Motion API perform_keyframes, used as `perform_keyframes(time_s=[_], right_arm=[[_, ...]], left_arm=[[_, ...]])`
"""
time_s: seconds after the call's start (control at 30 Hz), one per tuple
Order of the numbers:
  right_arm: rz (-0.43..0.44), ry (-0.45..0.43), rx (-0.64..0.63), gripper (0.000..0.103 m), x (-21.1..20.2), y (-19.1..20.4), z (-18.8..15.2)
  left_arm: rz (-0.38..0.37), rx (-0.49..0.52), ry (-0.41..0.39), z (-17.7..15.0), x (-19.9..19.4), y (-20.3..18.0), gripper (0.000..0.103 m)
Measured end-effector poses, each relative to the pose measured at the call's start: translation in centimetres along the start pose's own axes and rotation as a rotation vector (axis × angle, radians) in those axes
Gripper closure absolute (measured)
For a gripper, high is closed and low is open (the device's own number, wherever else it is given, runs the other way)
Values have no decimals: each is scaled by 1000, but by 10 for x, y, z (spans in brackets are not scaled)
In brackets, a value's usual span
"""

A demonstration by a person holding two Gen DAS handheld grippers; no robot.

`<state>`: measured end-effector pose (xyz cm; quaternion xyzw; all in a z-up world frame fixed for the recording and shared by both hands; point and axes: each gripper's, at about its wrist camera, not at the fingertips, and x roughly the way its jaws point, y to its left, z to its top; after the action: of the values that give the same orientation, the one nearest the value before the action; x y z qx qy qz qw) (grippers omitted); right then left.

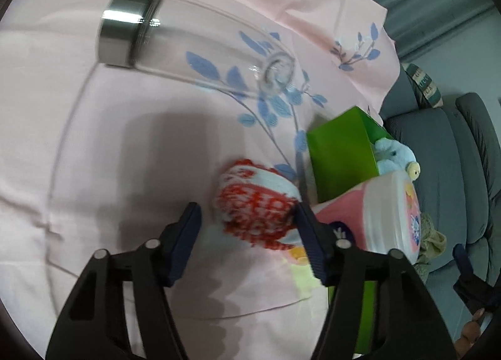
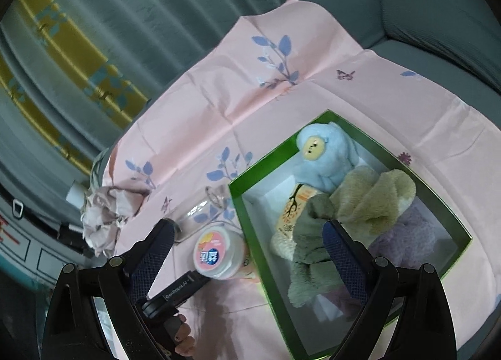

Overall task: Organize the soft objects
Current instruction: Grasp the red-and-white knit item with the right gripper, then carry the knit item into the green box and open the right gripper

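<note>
Left tool [image 1: 247, 228] is seen part-open around a red-and-white rolled cloth [image 1: 256, 203], grip unclear; right tool [image 2: 247, 253], wide open and empty, is held over a green box [image 2: 451, 222].

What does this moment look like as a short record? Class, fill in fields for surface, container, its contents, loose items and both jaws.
surface: pink floral cloth spread over a grey sofa
container: green box, open top
contents: blue plush toy, tan plush, grey-green plush, a lilac soft item partly hidden
loose items: red-and-white rolled cloth, clear glass bottle lying on its side, pink-lidded tub beside the box
left gripper: jaws around the rolled cloth, grip unclear
right gripper: jaws open, nothing held, above the box edge
</note>
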<state>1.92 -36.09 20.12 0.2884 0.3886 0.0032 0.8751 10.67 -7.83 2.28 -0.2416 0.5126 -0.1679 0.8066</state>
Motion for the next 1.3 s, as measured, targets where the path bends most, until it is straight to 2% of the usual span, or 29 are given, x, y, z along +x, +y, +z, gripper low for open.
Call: perform_keyframes(time_s=[0.17, 0.23, 0.33, 0.43, 0.5, 0.6, 0.7, 0.83, 0.97, 1.03, 1.07, 1.13, 1.2, 1.3], right_arm=[[4, 8, -7, 7, 0, 1, -2], [1, 12, -13, 7, 2, 3, -4], [2, 28, -25, 7, 6, 8, -7], [6, 68, -65, 7, 15, 20, -13], [23, 106, -95, 7, 23, 31, -20], [75, 203, -150, 7, 43, 53, -37], [111, 309, -183, 7, 66, 74, -62], [132, 387, -237, 16, 90, 98, -94], [182, 483, -203, 22, 110, 102, -115], [211, 495, -194, 26, 111, 104, -118], [223, 496, -191, 32, 110, 105, -118], [264, 488, -172, 34, 104, 103, -115], [312, 475, -153, 39, 96, 101, -109], [324, 384, -142, 41, 69, 92, -92]], left_arm=[[-11, -12, -9, 0, 5, -1, 56], [-19, -10, -5, 0, 4, 0, 67], [-33, -15, -5, -3, -3, 2, 74], [-7, -8, -24, -8, -18, 5, 75], [-16, -11, -40, -12, -31, 9, 75], [-30, -36, -60, -20, -53, 22, 75], [2, -47, -87, -32, -77, 37, 75], [-27, -99, -85, -43, -97, 58, 75], [-55, -79, -117, -52, -117, 54, 75], [-93, -55, -129, -54, -126, 44, 75], [-109, -41, -135, -54, -129, 37, 75], [-134, 5, -149, -55, -136, 21, 75], [-134, 51, -164, -55, -138, 3, 75], [-140, 133, -186, -52, -140, -29, 75]])
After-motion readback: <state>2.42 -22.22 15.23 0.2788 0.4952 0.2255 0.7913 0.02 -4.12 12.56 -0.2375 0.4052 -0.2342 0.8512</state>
